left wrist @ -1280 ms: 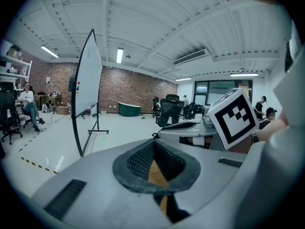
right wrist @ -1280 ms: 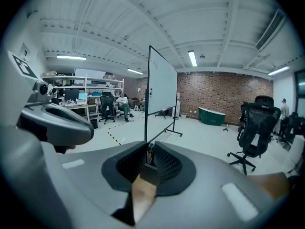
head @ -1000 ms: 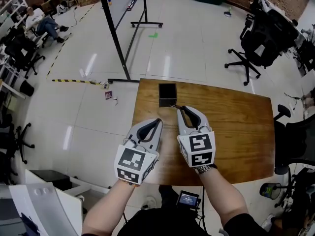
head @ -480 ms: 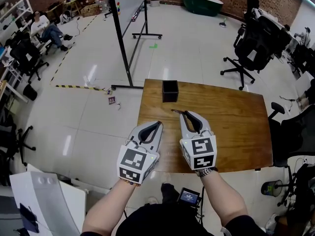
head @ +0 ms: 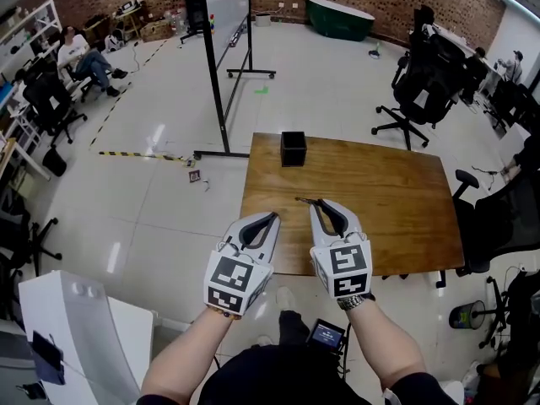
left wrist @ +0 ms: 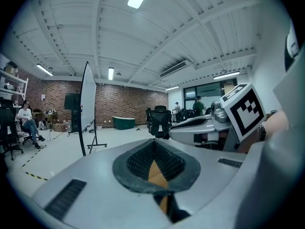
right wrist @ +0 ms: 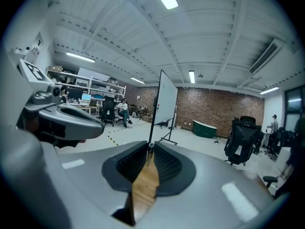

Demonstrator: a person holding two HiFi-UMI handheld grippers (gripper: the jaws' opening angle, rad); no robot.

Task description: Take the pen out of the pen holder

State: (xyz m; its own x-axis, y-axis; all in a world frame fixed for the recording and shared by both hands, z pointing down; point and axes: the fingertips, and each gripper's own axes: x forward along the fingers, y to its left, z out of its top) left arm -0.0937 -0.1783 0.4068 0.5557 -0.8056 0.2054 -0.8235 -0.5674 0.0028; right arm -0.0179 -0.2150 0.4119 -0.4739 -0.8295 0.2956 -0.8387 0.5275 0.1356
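Drawn back from the holder (head: 293, 148), right gripper (head: 316, 202) fingers pinch, seemingly, the pen (head: 301, 200) — extraction done; left gripper (head: 272, 217) fingers pressed together, empty.

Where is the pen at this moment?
In the head view, the pen is outside the black pen holder. The right gripper pinches it in its fingers above the wooden table, nearer the person than the holder.

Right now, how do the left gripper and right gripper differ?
The right gripper is shut on the pen, which sticks out leftward; the left gripper is shut on nothing. The right gripper reaches farther over the table than the left gripper. Both point toward the pen holder.
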